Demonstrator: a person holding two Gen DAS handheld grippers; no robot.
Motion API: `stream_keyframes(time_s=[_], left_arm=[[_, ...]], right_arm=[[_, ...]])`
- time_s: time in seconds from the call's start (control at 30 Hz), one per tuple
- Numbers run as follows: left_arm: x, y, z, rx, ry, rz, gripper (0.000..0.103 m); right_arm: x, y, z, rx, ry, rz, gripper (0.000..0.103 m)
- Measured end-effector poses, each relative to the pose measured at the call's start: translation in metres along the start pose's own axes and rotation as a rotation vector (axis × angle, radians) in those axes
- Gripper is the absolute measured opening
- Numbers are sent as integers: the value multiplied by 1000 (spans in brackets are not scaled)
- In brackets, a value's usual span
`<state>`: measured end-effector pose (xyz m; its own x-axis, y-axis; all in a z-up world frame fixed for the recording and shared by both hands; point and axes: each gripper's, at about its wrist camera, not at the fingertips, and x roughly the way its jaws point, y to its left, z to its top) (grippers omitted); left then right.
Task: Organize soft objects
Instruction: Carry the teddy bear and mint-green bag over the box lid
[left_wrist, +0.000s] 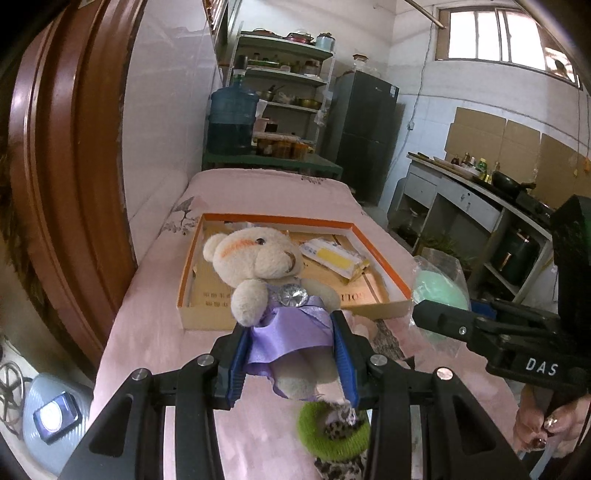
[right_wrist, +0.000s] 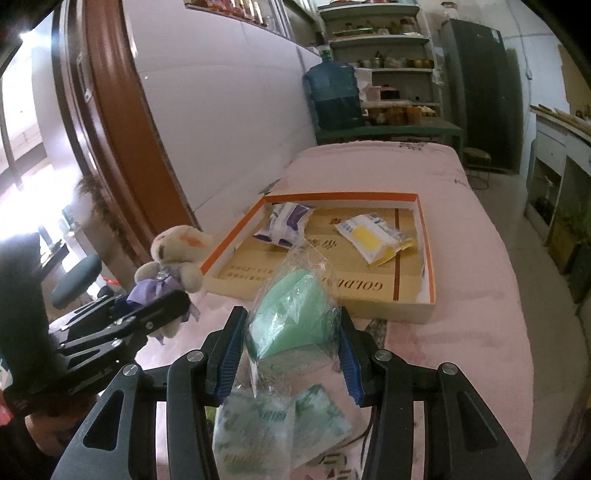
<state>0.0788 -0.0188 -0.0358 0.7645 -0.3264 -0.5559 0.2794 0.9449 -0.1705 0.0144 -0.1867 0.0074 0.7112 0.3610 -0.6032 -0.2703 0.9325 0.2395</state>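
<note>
My left gripper is shut on a cream teddy bear in a purple dress and holds it above the pink bed, just short of the orange-rimmed cardboard box. The bear also shows in the right wrist view. My right gripper is shut on a green sponge in a clear plastic bag, held above the bed before the box's near wall. The box holds a yellow packet and a purple-white packet.
A green hair tie and leopard-print cloth lie on the bed under my left gripper. Green-printed packets lie under my right gripper. A brown door frame stands at the left; shelves and a water jug stand beyond the bed.
</note>
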Motion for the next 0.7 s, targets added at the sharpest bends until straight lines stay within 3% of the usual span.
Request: stream_keyframes(time_s=[0.7], left_arm=[[48,12,30,-11,39,34,41]], right_arm=[[38,-34,37,7,29,-39,48]])
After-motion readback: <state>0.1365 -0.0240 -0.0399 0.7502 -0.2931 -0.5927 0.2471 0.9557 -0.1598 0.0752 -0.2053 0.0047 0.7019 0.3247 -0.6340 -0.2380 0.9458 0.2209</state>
